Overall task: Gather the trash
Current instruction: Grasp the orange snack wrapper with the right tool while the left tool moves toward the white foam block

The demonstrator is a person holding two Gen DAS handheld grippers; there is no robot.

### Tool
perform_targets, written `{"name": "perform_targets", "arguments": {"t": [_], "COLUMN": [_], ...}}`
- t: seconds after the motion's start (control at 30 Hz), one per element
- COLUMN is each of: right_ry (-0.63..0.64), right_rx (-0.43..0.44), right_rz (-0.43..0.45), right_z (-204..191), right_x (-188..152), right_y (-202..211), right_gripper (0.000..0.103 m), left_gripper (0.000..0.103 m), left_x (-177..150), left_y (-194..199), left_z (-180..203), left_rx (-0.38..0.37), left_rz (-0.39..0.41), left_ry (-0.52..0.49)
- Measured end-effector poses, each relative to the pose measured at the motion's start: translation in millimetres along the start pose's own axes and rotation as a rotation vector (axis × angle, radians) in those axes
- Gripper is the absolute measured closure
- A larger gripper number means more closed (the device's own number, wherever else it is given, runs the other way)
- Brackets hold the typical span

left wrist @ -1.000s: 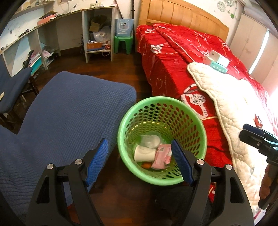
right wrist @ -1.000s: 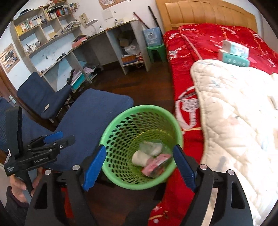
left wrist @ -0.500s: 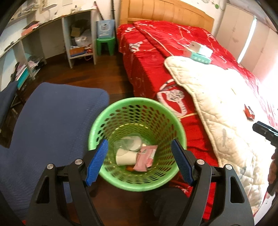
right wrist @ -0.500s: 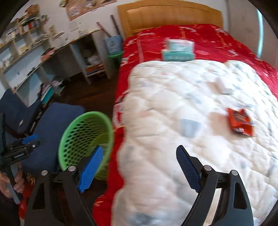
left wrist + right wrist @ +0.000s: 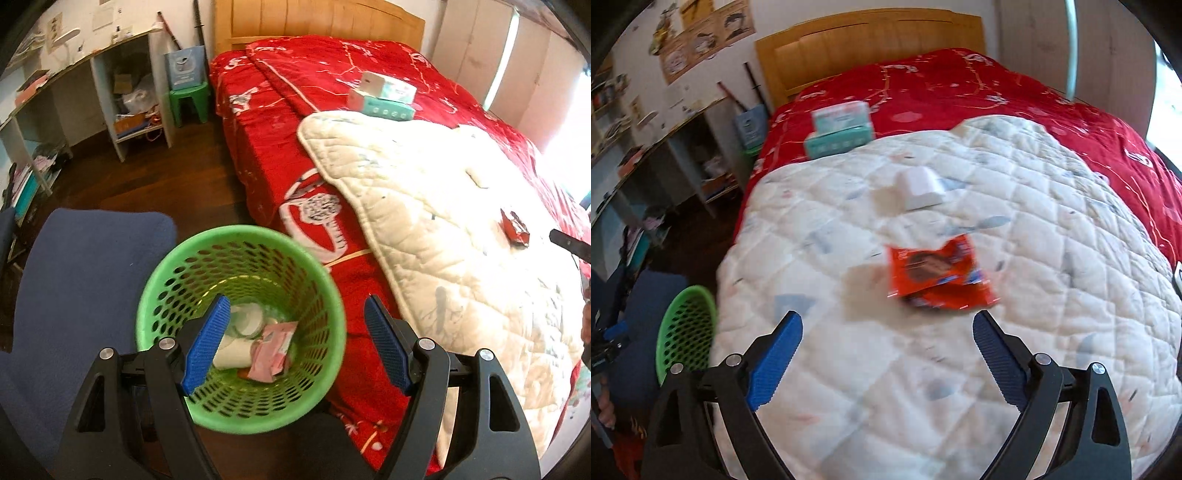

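A green mesh basket (image 5: 240, 243) stands on the floor beside the bed, holding a white cup (image 5: 236, 354), a pink packet (image 5: 273, 350) and other scraps. My left gripper (image 5: 295, 347) hovers open over it, with nothing between its blue pads. On the white quilt (image 5: 960, 369) lies a red snack wrapper (image 5: 938, 273), also in the left wrist view as the wrapper (image 5: 514, 226). My right gripper (image 5: 886, 354) hangs just short of that wrapper, its jaws opening and empty. A small white box (image 5: 918, 186) rests farther up the quilt. The basket (image 5: 685, 332) shows at the left edge.
A blue chair seat (image 5: 81, 288) sits left of the basket. Two stacked tissue boxes (image 5: 384, 94) lie on the red bedspread (image 5: 280, 122). A desk with shelves (image 5: 122, 96) and a green stool (image 5: 188, 101) stand at the far wall. Dark wood floor lies between.
My right gripper swung from over the basket to over the quilt, facing the red wrapper, and its jaws spread wider. The left gripper drifted so the basket slid left in its view.
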State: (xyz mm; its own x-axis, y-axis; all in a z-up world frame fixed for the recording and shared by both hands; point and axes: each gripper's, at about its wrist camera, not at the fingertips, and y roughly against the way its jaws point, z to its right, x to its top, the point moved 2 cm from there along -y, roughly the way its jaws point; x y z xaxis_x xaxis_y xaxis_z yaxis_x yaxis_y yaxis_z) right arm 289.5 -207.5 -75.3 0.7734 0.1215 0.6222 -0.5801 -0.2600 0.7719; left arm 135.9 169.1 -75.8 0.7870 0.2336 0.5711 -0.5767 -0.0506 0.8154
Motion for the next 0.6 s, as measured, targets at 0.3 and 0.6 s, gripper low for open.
{"name": "perform_targets", "arguments": {"t": [0.3, 0.6], "right_ry": [-0.024, 0.049], "right_rx": [0.036, -0.015], "right_rz": [-0.054, -0.106], "right_z": [27.5, 28.9], "right_x": [9.8, 17.4], "right_y": [-43.1, -89.0], "right_gripper": [0.009, 0.008], "left_gripper": [0.029, 0.029], "left_x": [25.2, 45.7], "left_y": [-20.0, -36.5], "left_z": [31.8, 56.5], "left_rx": [-0.018, -0.020], "left_rz": [-0.010, -0.017], "left_ry": [-0.038, -0.087]}}
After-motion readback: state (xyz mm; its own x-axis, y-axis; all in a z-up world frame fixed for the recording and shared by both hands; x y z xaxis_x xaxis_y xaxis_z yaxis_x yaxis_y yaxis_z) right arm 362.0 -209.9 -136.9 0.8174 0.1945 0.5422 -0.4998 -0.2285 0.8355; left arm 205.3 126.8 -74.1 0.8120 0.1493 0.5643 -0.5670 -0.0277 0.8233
